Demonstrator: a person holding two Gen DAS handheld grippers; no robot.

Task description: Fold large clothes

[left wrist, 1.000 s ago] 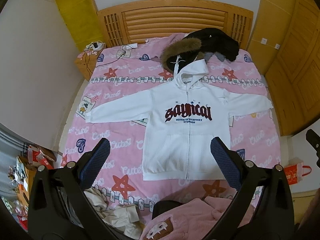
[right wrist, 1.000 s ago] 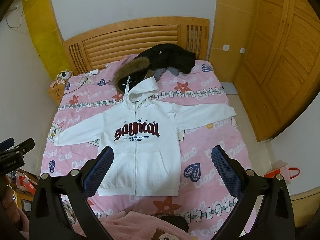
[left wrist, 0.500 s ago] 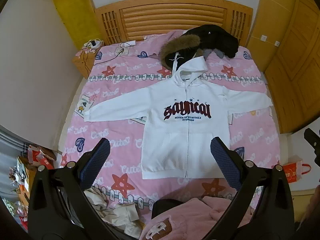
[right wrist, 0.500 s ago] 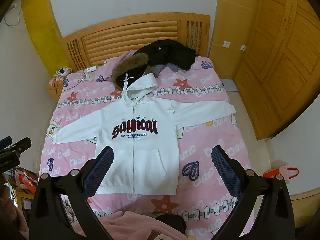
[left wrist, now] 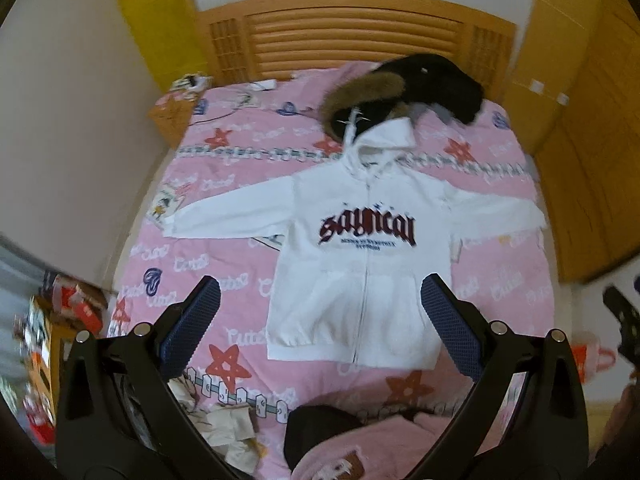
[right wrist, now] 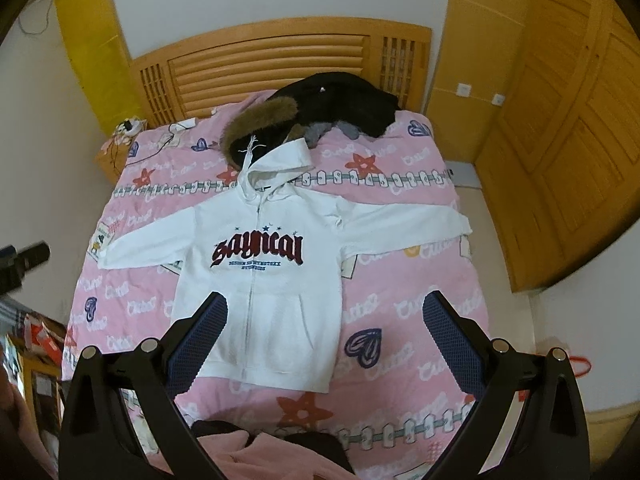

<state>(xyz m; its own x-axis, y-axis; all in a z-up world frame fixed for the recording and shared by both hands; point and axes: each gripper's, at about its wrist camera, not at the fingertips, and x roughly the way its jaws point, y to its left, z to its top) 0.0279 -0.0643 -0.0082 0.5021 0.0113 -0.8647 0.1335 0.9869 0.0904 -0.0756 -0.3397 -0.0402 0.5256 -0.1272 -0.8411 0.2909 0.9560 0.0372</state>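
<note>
In the middle of a bed (right wrist: 420, 264) with a pink patterned cover, a white zip hoodie (right wrist: 264, 272) lies flat and face up, zipped closed, with dark red lettering across the chest. Its hood points toward the wooden headboard (right wrist: 280, 60), its hem toward the foot edge, and both sleeves stretch straight out toward the bed's side edges. Spread open like this, it looks ready for a first fold, which has not begun.

Both grippers hover above the foot edge, well apart from the cloth. The left gripper (left wrist: 320, 320) has its jaws spread wide and holds nothing; the hoodie's lower half shows between them. The right gripper (right wrist: 324, 324) is equally wide and empty, with the hem and pocket area just inside its left finger. Held high, they likely let the person take in the whole garment before reaching for a sleeve.

At the headboard edge, a black coat with a fur-trimmed hood (right wrist: 320, 108) lies heaped, touching the white hood. Pink cloth (left wrist: 400, 448) and crumpled beige fabric (left wrist: 232, 432) sit at the foot edge.
</note>
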